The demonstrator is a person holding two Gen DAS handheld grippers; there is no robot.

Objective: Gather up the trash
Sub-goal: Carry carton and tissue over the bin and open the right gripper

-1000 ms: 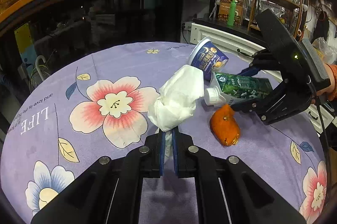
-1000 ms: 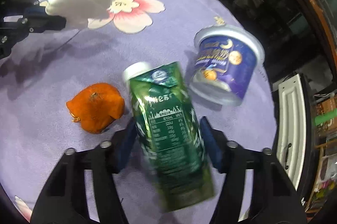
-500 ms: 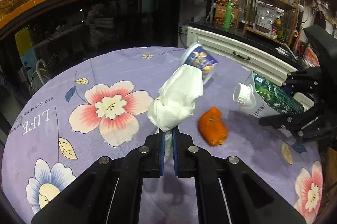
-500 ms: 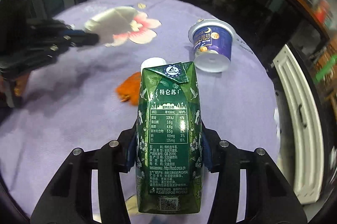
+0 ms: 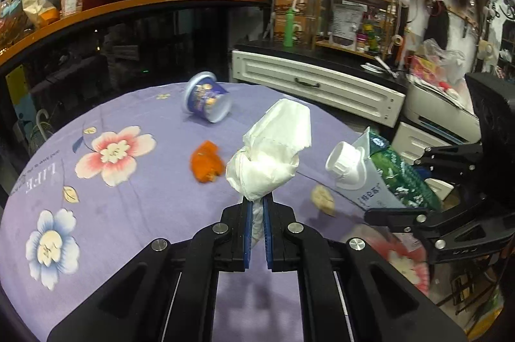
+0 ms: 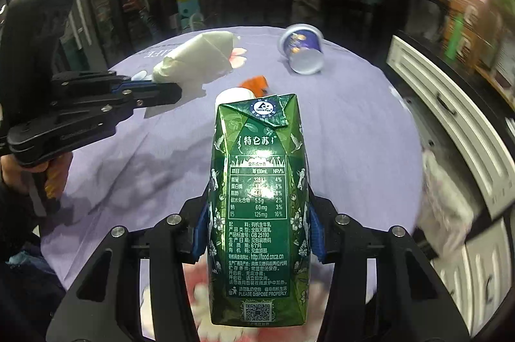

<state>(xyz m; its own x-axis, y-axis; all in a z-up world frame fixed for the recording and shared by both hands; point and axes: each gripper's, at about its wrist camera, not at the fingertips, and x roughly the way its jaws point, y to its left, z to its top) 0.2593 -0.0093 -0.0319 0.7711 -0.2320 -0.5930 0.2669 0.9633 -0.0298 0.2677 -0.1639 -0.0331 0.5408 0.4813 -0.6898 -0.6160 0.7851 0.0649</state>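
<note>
My left gripper (image 5: 256, 213) is shut on a crumpled white tissue (image 5: 273, 149) and holds it above the purple floral tablecloth (image 5: 128, 197). My right gripper (image 6: 257, 226) is shut on a green milk carton (image 6: 257, 207) with a white cap, held up off the table; carton and gripper also show at the right of the left wrist view (image 5: 386, 178). An orange peel (image 5: 206, 161) lies mid-table. A blue yogurt cup (image 5: 207, 100) lies on its side at the far edge. The left gripper with the tissue (image 6: 196, 59) shows at the left of the right wrist view.
A dark counter with an orange wooden top (image 5: 128, 7) curves behind the table. A white drawer cabinet (image 5: 322, 84) stands at the back right. A printer (image 5: 434, 113) and cluttered shelves (image 5: 354, 13) stand further right. A white plastic bag (image 6: 444, 207) hangs right of the table.
My right gripper lifted the carton off the table and drew back toward the near right. My left gripper kept hold of the tissue and shifted right, so peel and cup now appear further left.
</note>
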